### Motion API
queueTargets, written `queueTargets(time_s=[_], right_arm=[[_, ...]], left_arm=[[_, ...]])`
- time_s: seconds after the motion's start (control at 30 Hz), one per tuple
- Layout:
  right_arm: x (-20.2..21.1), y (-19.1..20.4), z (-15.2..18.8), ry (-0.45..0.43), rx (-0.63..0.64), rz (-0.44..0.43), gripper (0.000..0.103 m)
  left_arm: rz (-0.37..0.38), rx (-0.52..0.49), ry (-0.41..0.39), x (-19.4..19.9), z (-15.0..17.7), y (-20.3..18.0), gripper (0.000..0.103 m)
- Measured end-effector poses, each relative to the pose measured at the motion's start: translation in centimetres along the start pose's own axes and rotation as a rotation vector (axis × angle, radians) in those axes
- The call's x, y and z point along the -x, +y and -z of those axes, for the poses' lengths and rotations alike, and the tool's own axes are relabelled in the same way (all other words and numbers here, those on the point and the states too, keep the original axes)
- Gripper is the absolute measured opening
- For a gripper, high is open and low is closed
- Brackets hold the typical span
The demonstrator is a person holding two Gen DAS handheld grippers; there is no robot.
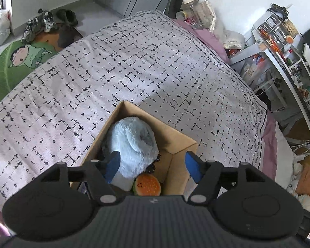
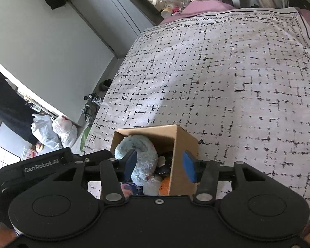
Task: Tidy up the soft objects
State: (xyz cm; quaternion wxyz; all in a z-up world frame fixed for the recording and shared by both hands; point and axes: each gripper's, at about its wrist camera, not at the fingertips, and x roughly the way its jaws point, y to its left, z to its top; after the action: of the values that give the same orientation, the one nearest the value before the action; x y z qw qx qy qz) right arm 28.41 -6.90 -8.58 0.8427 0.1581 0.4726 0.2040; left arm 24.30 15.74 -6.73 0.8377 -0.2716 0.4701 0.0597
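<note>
Soft toys are sitting packed inside the cardboard box [image 1: 176,144], which is resting on the bed [image 1: 93,82] with its black-and-white patterned cover. Uppermost in the box, a fluffy light-blue plush [image 1: 132,142] is lying curled against the inner wall, and just below it, at the box's near edge, an orange burger-shaped plush [image 1: 147,186] is peeking out beside a white plush piece [image 1: 122,180]. Over the box, the left tool [image 1: 153,163] is hovering released, its blue pads spread, one pad in front of the blue plush and the other out by the box's side wall, pressing on nothing. Above the same box, the right tool [image 2: 160,165] is likewise hanging released, its pads standing apart with the blue plush visible between them but ungrasped.
</note>
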Motion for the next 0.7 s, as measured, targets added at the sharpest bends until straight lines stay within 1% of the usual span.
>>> queueTargets(time_s=[0.1, 0.13, 0.27, 0.43, 0.7], right_arm=[[1.2, -0.8, 0.3, -0.015, -0.003, -0.011, 0.056], [1.6, -1.1, 0.4, -0.018, -0.002, -0.013, 0.057], [2.9, -2.1, 0.5, -0.029, -0.004, -0.018, 0.06], [5.0, -3.0, 0.6, -0.056, 0.015, -0.017, 0.071], [7.9, -3.8, 0.9, -0.093, 0.054, -0.029, 0.082]], left_arm=[[-0.018, -0.018, -0.011, 0.9, 0.7, -0.9, 0.074], [-0.023, -0.025, -0.015, 1.2, 1.0, -1.2, 0.075], [-0.048, -0.042, -0.028, 2.1, 1.9, -2.3, 0.075], [-0.058, -0.038, -0.032, 3.0, 3.2, -3.4, 0.076], [-0.094, -0.063, -0.068, 5.1, 5.0, -5.0, 0.076]])
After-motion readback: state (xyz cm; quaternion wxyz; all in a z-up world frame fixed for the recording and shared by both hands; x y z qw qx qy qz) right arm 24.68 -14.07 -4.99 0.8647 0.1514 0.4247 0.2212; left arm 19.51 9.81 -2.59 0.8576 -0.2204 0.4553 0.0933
